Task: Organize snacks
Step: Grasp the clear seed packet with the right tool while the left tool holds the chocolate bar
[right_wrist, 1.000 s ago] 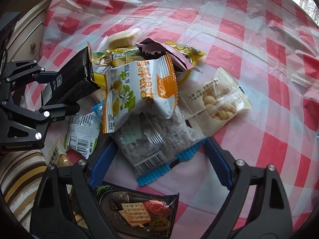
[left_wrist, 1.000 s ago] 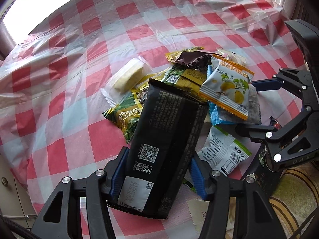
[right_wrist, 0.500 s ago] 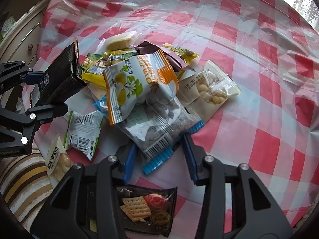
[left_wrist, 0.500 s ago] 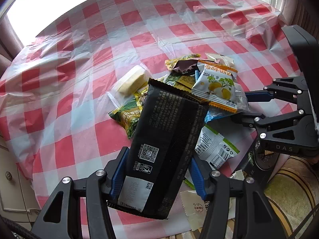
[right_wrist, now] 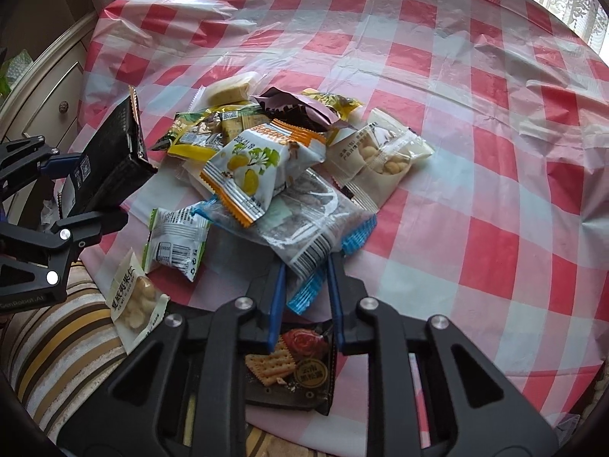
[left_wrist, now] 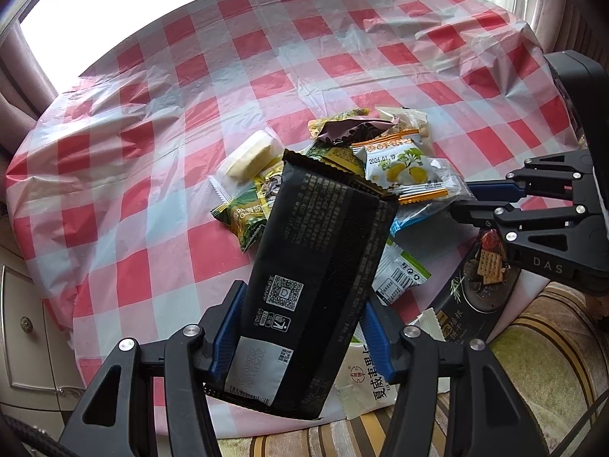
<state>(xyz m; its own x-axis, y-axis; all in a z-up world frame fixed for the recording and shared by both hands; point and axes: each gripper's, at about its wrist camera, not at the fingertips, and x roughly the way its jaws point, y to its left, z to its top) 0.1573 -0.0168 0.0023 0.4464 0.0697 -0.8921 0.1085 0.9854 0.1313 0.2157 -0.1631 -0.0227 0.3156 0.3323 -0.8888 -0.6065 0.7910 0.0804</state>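
My left gripper (left_wrist: 304, 297) is shut on a long black packet (left_wrist: 319, 243), held tilted above the table's near edge; it also shows at the left of the right wrist view, left gripper (right_wrist: 102, 190). My right gripper (right_wrist: 304, 266) is closing its jaws on the near end of a clear packet with blue edges (right_wrist: 312, 228), and the pads pinch it. A white-and-orange packet (right_wrist: 259, 163) lies on top of that one. Behind are a peanut packet (right_wrist: 380, 156), a yellow cake (right_wrist: 232, 87), a brown wrapper (right_wrist: 293, 106) and green-yellow packets (right_wrist: 198, 133).
The red-checked tablecloth (right_wrist: 495, 152) is bare behind and right of the pile. A black cracker packet (right_wrist: 293, 358), a green-white sachet (right_wrist: 175, 243) and a white nut packet (right_wrist: 133, 301) lie near the front edge. Below are a striped cushion (right_wrist: 49, 342) and a drawer cabinet (left_wrist: 23, 323).
The right jaws went from wide apart to pinching the clear blue-edged packet's end. Both grippers drew back and up from the pile, the left still holding the black packet.
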